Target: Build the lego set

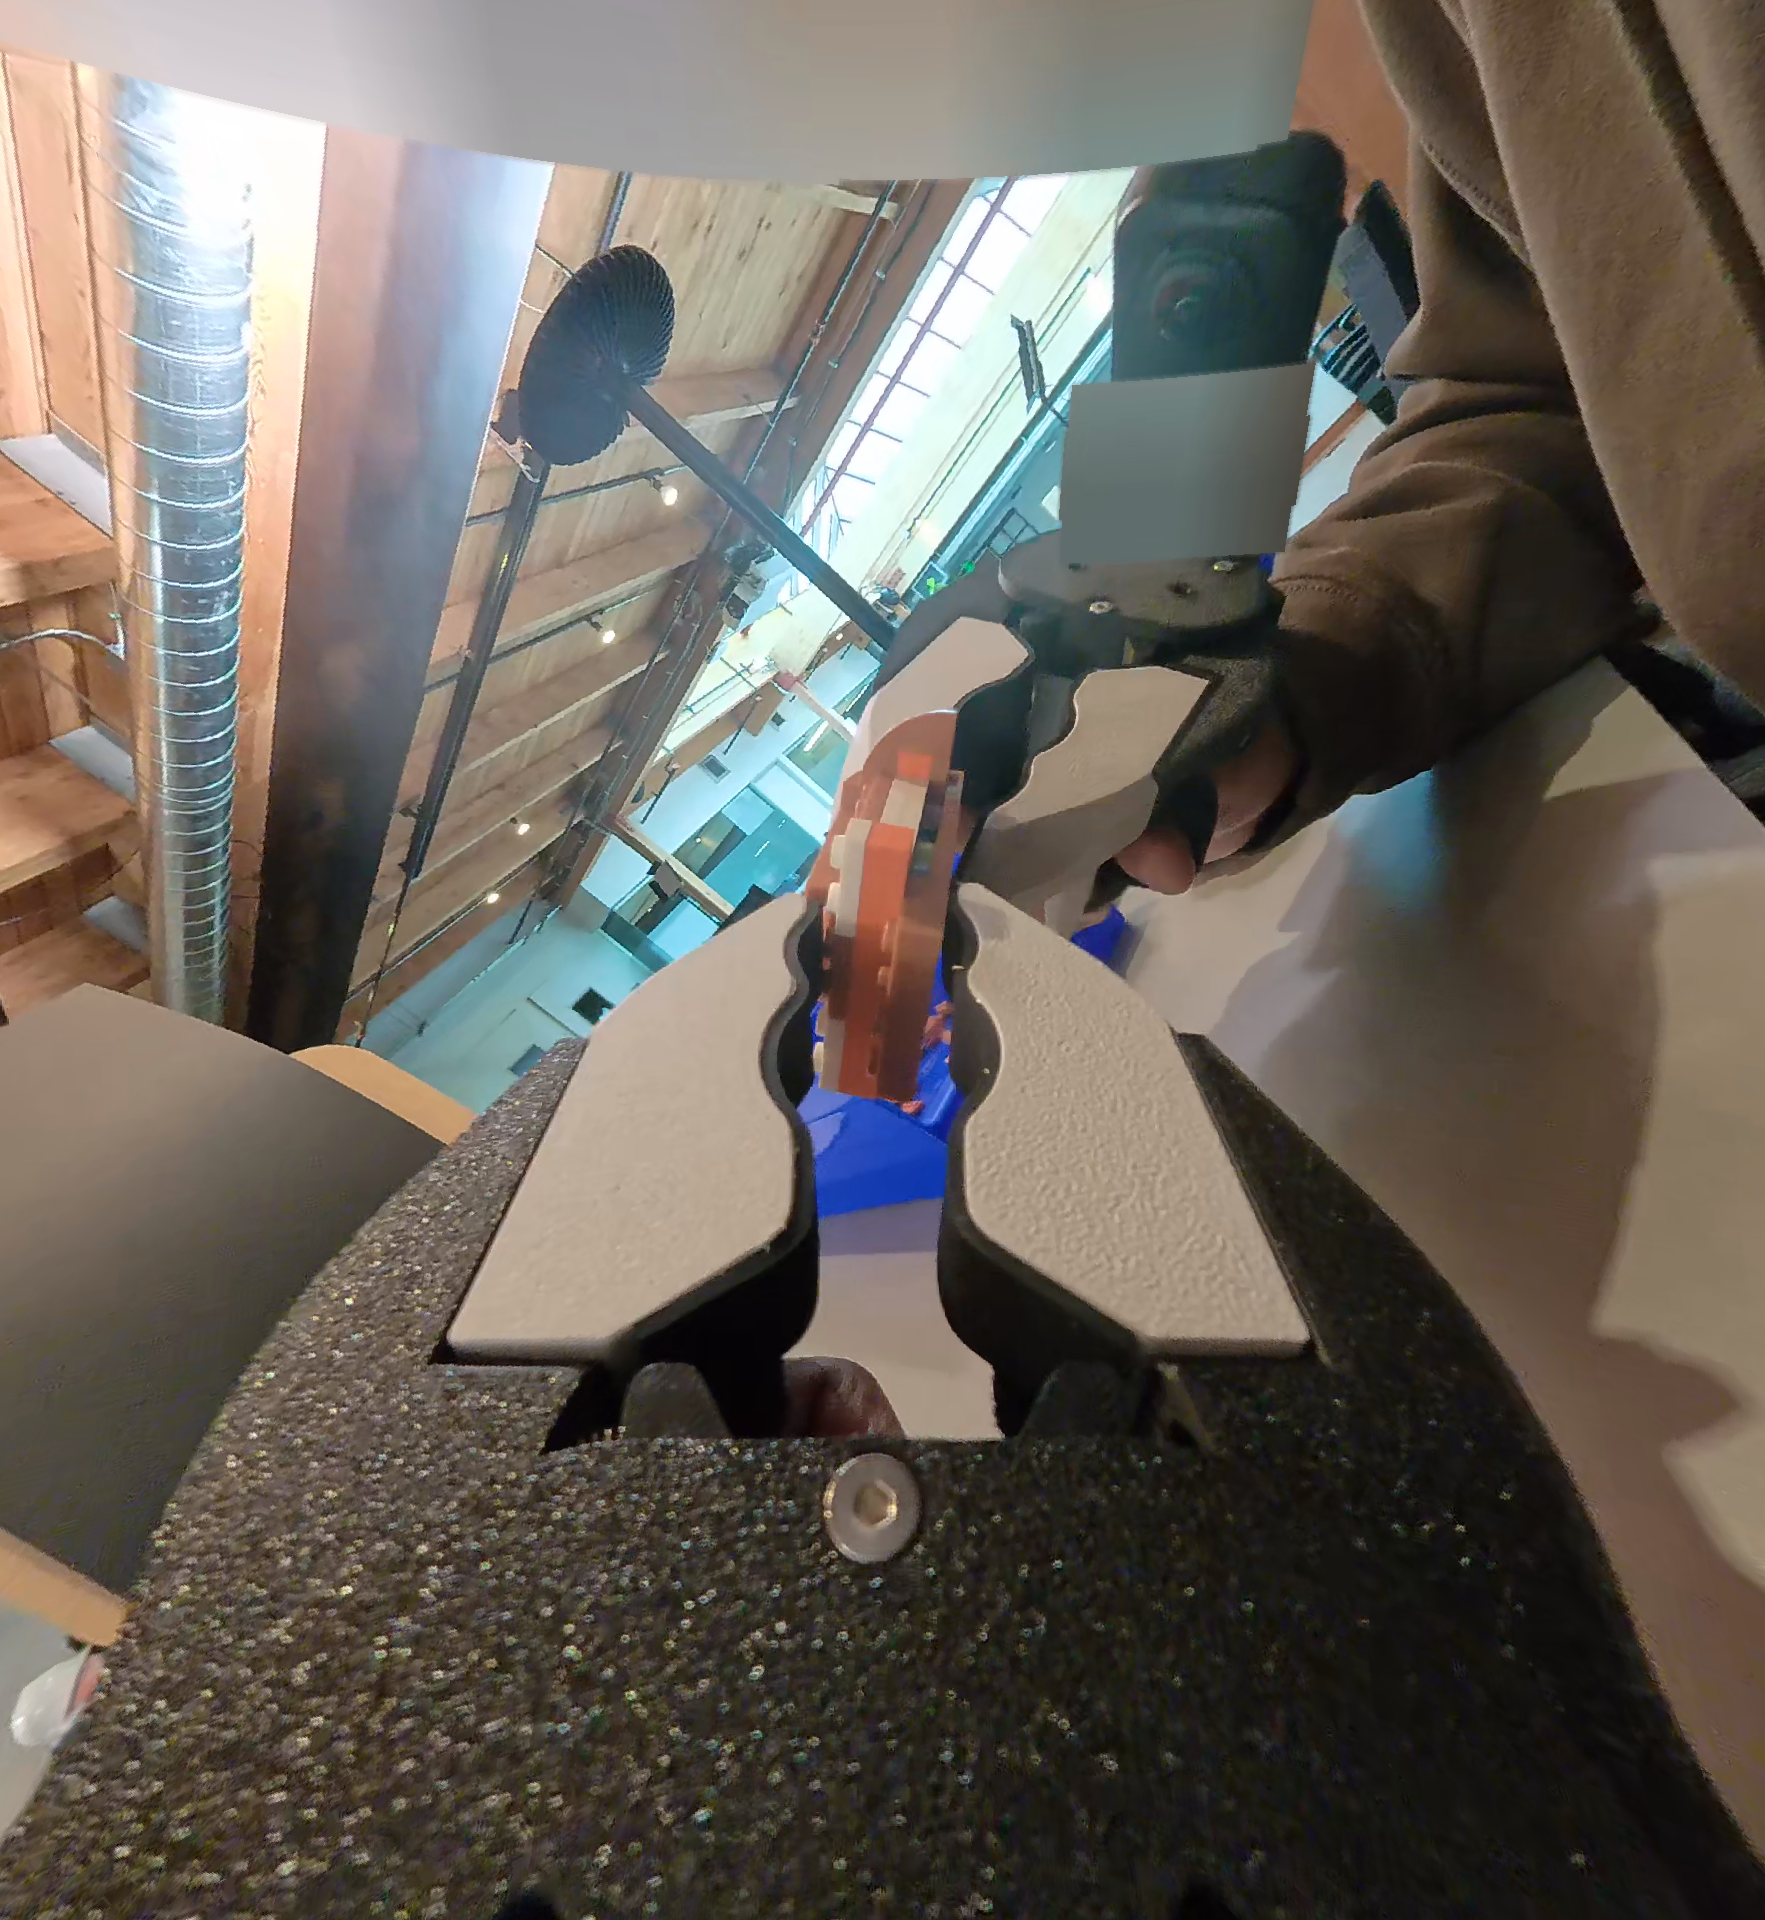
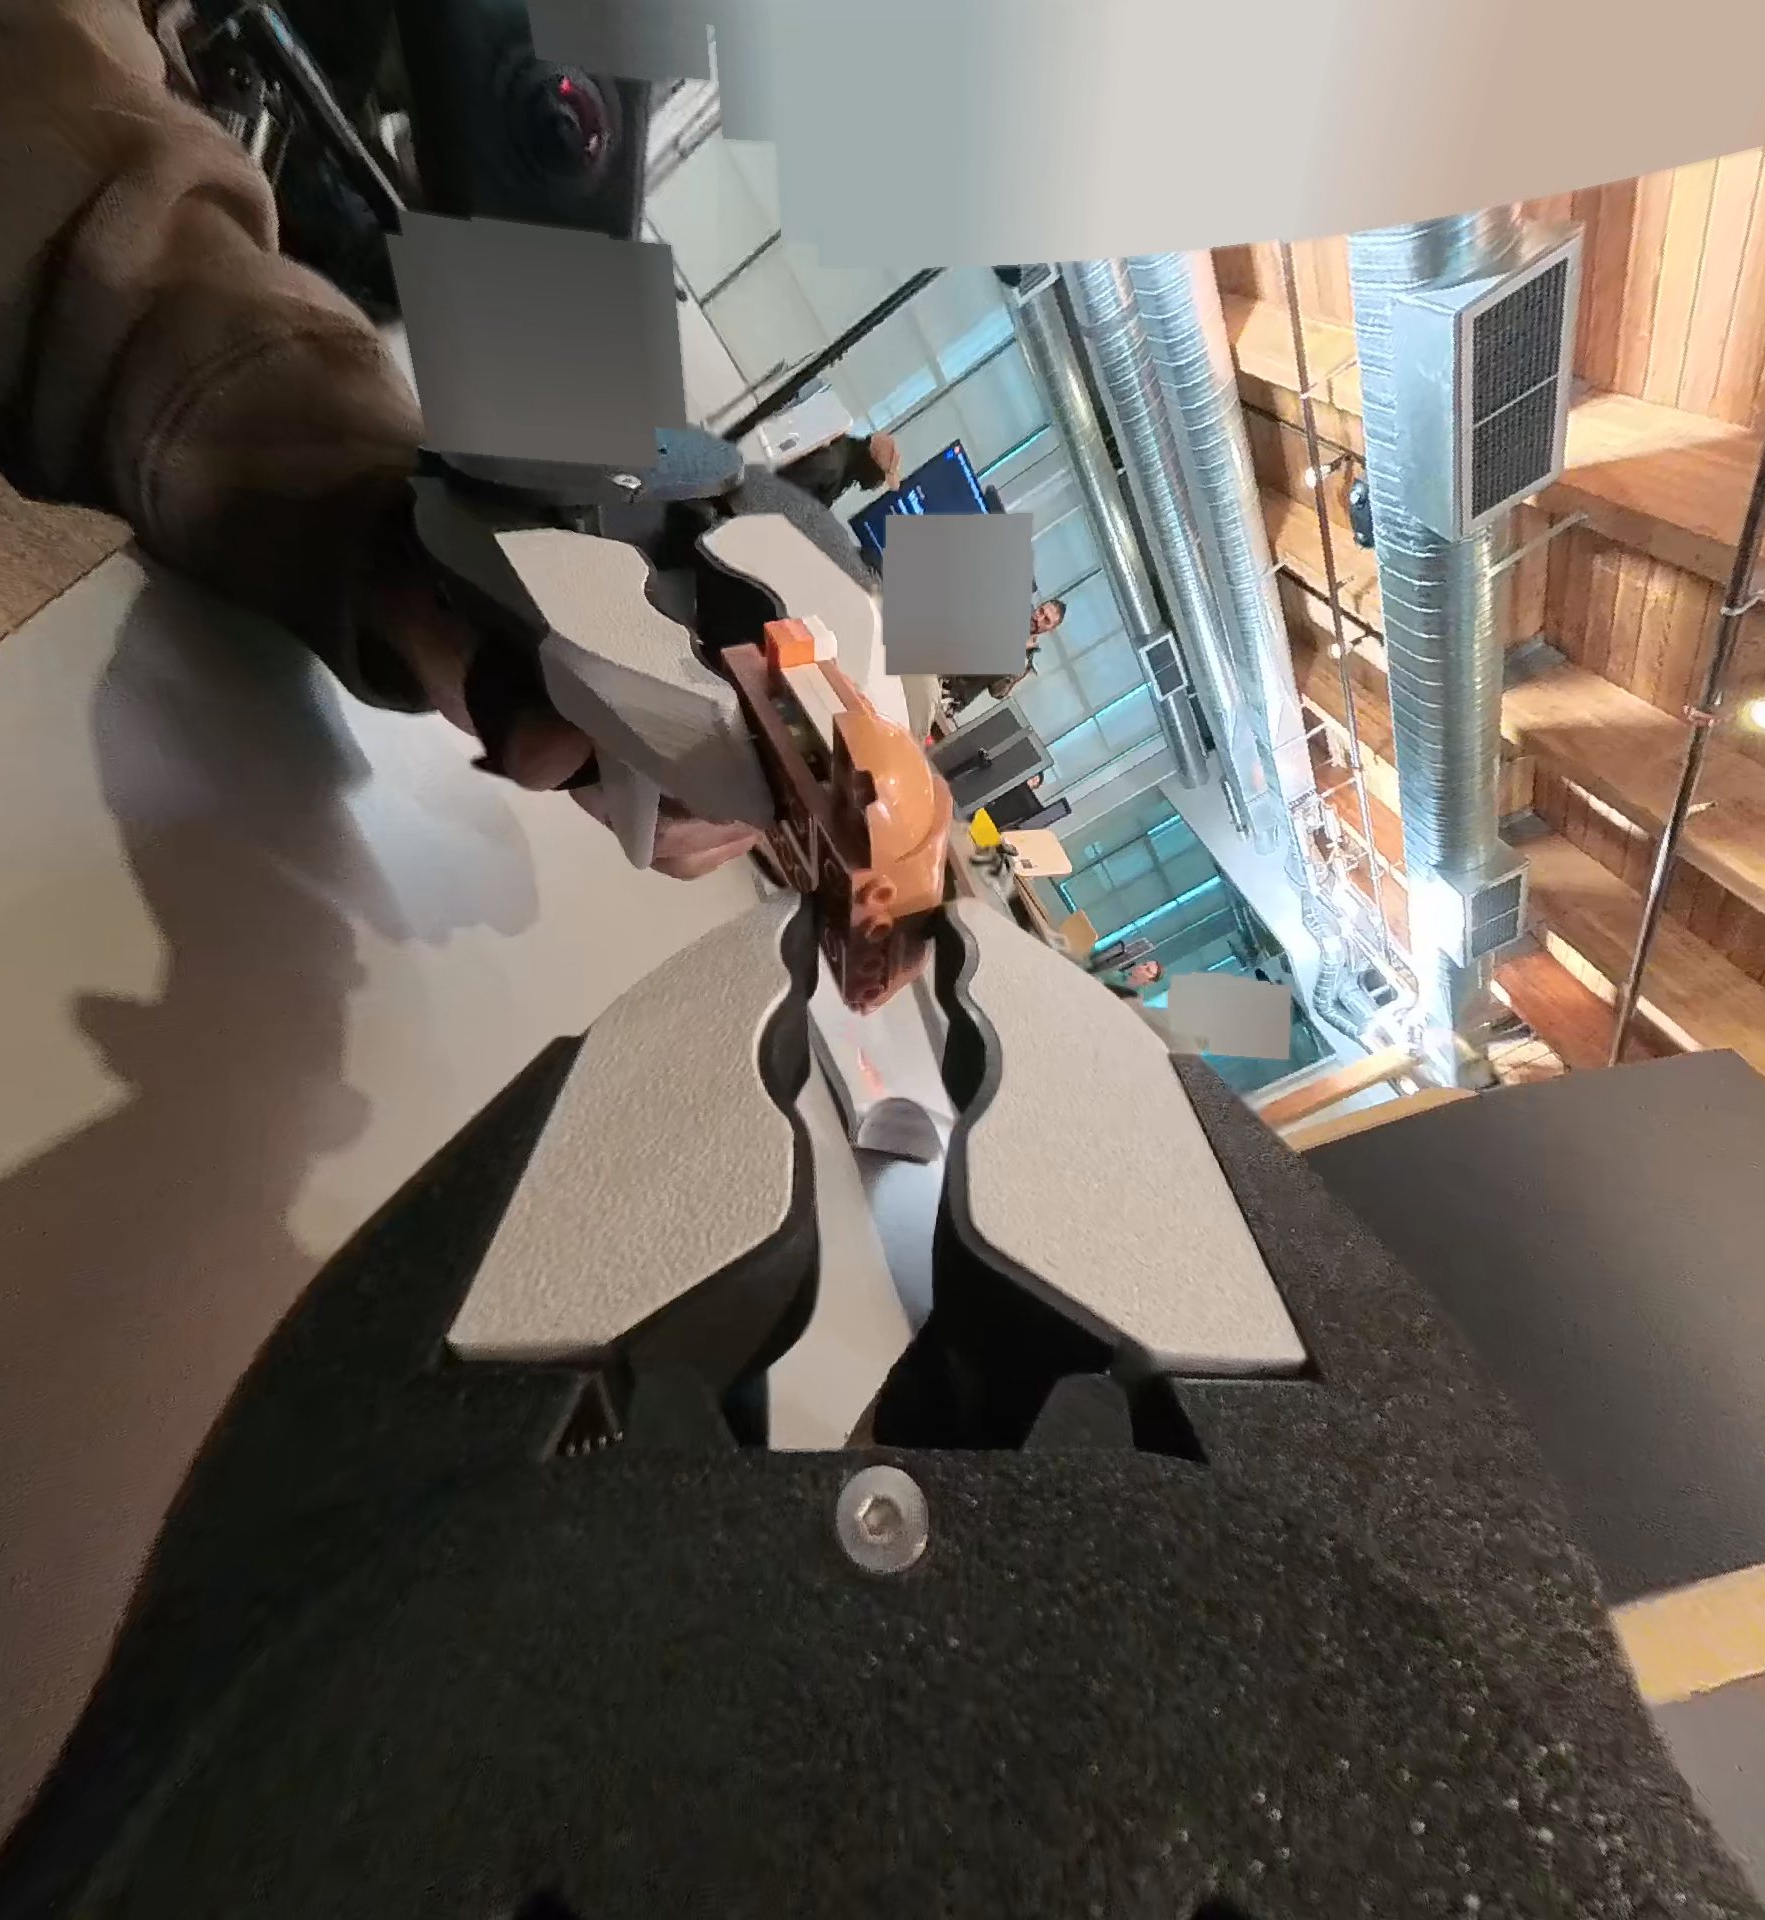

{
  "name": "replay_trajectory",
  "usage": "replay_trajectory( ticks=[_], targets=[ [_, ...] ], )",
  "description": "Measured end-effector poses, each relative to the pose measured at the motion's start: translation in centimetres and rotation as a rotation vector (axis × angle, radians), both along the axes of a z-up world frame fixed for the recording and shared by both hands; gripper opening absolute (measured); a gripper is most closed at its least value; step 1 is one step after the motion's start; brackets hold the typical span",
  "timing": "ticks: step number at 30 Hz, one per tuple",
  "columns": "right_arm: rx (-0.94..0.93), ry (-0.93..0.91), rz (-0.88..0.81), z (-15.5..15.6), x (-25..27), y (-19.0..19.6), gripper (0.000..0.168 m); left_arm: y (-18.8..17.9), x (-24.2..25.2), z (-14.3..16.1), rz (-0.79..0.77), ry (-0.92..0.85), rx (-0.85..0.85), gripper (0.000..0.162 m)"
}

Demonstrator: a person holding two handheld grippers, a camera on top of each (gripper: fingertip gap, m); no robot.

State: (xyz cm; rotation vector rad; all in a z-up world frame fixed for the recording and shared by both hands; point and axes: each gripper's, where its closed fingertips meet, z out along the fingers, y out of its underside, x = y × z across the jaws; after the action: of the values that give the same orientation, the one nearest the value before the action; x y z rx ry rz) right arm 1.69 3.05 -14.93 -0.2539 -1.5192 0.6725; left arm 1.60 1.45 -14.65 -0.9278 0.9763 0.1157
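A small lego model (image 1: 883, 914) of orange, brown and white bricks is held up in the air between both grippers. My left gripper (image 1: 878, 930) is shut on its near end. My right gripper (image 1: 961, 769) comes in from the upper right and is shut on its far end. In the right wrist view the lego model (image 2: 893, 800) shows a tan rounded piece and dark brown bricks. There my right gripper (image 2: 883, 925) clamps its lower end, and my left gripper (image 2: 727, 665) clamps its upper end from the left.
A white table (image 1: 1480, 1039) lies below, with a blue tray (image 1: 857, 1153) seen between my fingers. A black panel (image 1: 78, 1247) stands at one side and also shows in the right wrist view (image 2: 1584, 1299). The person's brown sleeve (image 1: 1584, 416) is close by. Only a small space, under 4 cm, lies between the two pairs of fingers.
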Motion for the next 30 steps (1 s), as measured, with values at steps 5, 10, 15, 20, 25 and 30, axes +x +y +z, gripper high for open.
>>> replay_trajectory(
  ticks=[5, 10, 15, 20, 25, 30],
  targets=[
    [-0.161, -0.074, 0.035, -0.8, -0.3, 0.6, 0.028, 0.5, -0.2, -0.2, 0.079, 0.112, 0.054, 0.021],
    [-0.431, -0.282, 0.073, -2.4, 0.4, 2.1, 0.037, 1.0, -1.5, 0.4, 0.200, 0.272, 0.177, 0.021],
    [-1.002, -0.524, 0.256, -1.7, 1.3, 3.5, 0.040, 2.3, -1.5, -0.7, 0.291, 0.590, 0.355, 0.021],
    [-1.473, -0.636, 0.384, -0.2, 0.8, 5.8, 0.038, 3.7, -0.9, -1.7, 0.321, 0.813, 0.533, 0.021],
    [-1.575, -0.749, 0.413, -0.9, 0.3, 5.4, 0.039, 4.2, -0.3, -1.7, 0.315, 0.874, 0.638, 0.021],
    [-1.652, -0.805, 0.458, -1.4, -0.2, 5.3, 0.035, 4.5, 0.2, -1.9, 0.296, 0.878, 0.682, 0.021]
  ],
)
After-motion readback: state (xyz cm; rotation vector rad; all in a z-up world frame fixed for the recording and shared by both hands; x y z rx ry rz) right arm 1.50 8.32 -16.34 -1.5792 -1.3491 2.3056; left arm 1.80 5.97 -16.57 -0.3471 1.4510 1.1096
